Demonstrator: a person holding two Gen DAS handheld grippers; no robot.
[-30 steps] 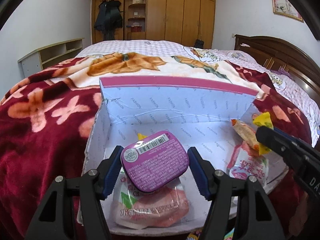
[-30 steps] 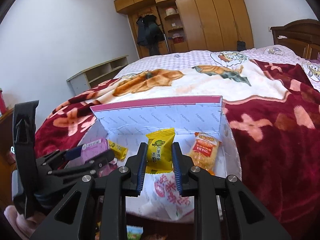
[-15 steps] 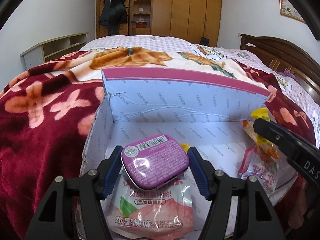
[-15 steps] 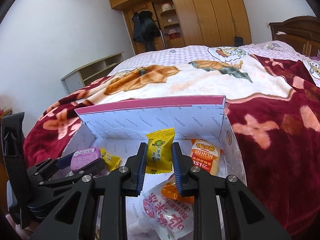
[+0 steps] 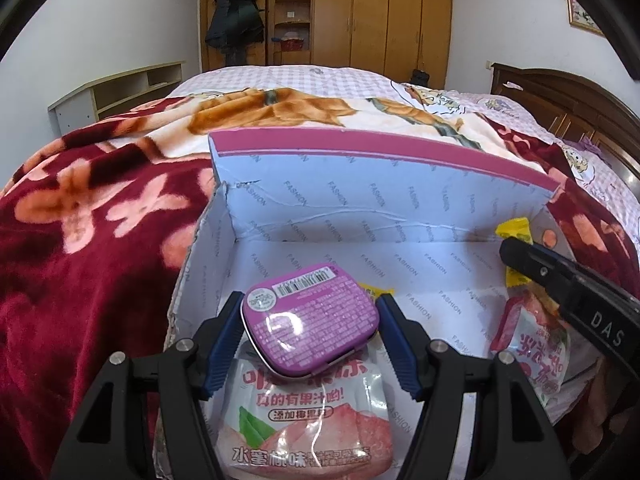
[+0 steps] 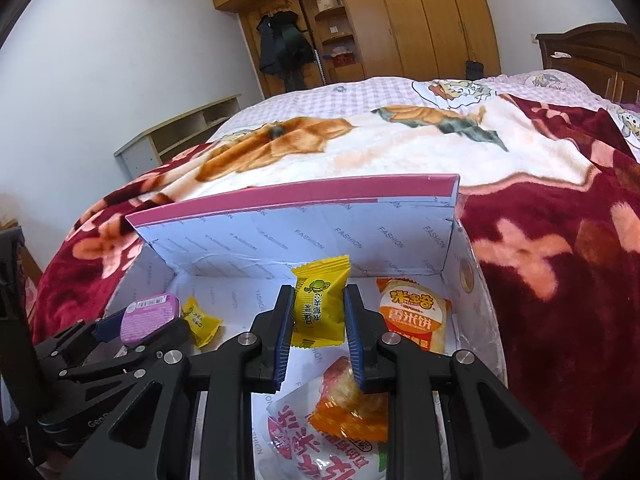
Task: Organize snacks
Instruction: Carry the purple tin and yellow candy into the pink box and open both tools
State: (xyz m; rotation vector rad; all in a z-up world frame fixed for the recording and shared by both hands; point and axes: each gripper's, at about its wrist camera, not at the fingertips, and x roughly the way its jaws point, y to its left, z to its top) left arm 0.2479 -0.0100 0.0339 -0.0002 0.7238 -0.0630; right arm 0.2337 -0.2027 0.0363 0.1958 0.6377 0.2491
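A white open box [image 5: 360, 208] with a pink rim lies on the bed. My left gripper [image 5: 310, 320] is shut on a purple tin [image 5: 308, 320] and holds it over the box's left side, above a peach jelly pouch [image 5: 308, 420]. My right gripper [image 6: 318, 316] is shut on a yellow candy packet [image 6: 320, 304] over the box [image 6: 304, 236] middle. In the right wrist view the tin [image 6: 150, 316] shows at the left, next to a small yellow candy [image 6: 200, 320].
Inside the box lie an orange rice-cracker pack [image 6: 412, 316], a clear orange snack [image 6: 348, 404] and a red-printed pouch [image 6: 316, 440]. A red floral blanket [image 5: 100, 216] surrounds the box. A wardrobe [image 5: 360, 12] and low shelf [image 5: 120, 92] stand beyond the bed.
Both grippers have moved forward and down into the box, each still holding its item. More of the pouches on the box floor shows now.
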